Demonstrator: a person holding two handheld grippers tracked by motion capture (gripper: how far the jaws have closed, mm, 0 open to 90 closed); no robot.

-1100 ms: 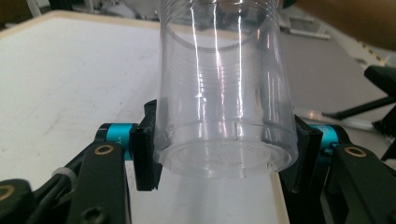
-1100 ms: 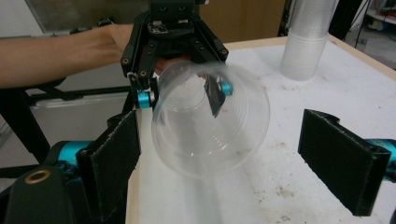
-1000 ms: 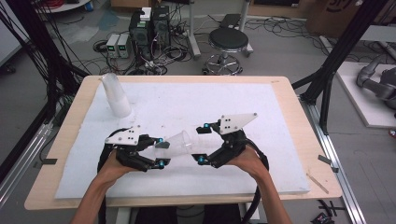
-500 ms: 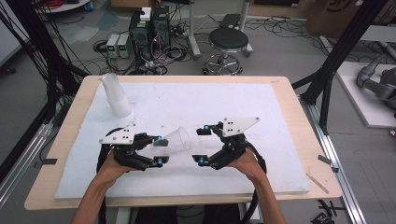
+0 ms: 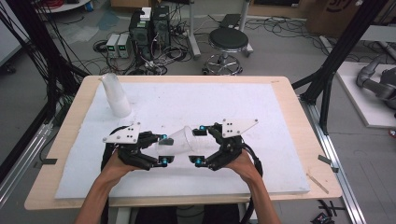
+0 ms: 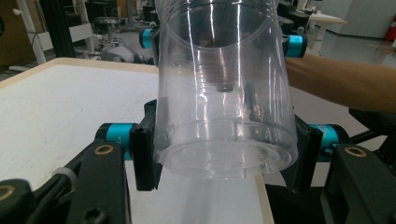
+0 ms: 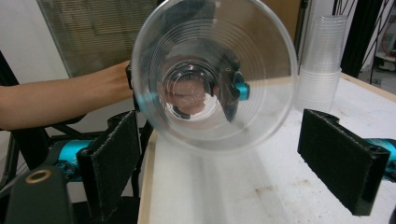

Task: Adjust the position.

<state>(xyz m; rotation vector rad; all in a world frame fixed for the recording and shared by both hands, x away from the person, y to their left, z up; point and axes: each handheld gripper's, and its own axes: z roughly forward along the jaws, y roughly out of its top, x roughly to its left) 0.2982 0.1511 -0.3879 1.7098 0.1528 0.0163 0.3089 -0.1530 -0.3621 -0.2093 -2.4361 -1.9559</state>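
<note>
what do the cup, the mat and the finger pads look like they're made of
Cup: thin clear plastic, glossy; you see straight through it, with bright glints and moulded ridges.
Mat: probably white foam or felt, matte; slightly fuzzy, speckled surface in the right gripper view.
Pads: black, matte, probably foam or rubber; coarse grainy texture.
Table: rim looks like pale wood or plywood.
</note>
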